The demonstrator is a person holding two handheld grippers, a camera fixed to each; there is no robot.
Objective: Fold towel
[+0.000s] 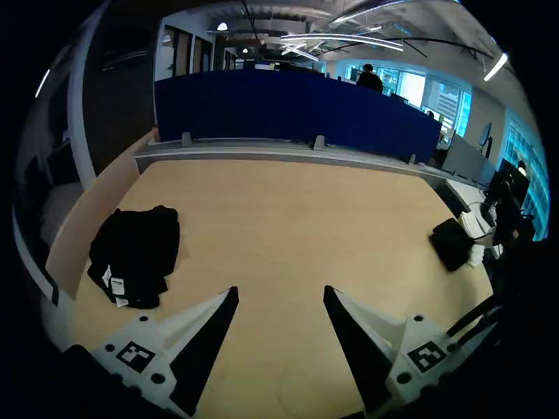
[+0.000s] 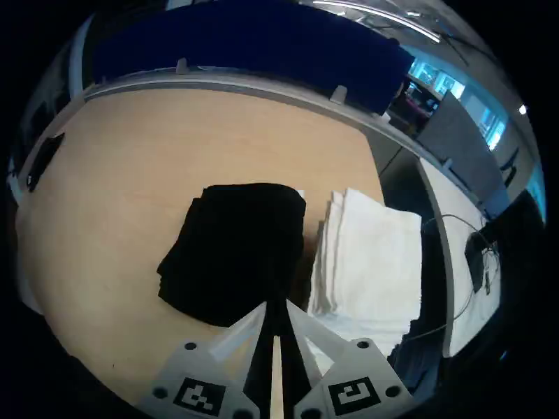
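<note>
Right gripper view: the right tongs (image 2: 276, 307), narrowed to a slit with nothing seen between the fingers, hang over the near edge of a black folded terry towel (image 2: 237, 251) lying toward the right edge of the pale wooden desk (image 2: 140, 153). Just beside it, a stack of white folded towels (image 2: 370, 258) sits squared along the desk's right edge. This is apparently the finished pile, with the black one laid next to it as the piece in hand. Its folds look soft and slightly uneven, and its left side is stepped. Left gripper view: the left tongs (image 1: 281, 290) stand wide apart and empty above bare desk, seemingly ready to reach. A crumpled black cloth with white tags (image 1: 136, 255) lies near the left edge, likely next in line. A blue fabric partition (image 1: 293, 105) lines the far edge.
</note>
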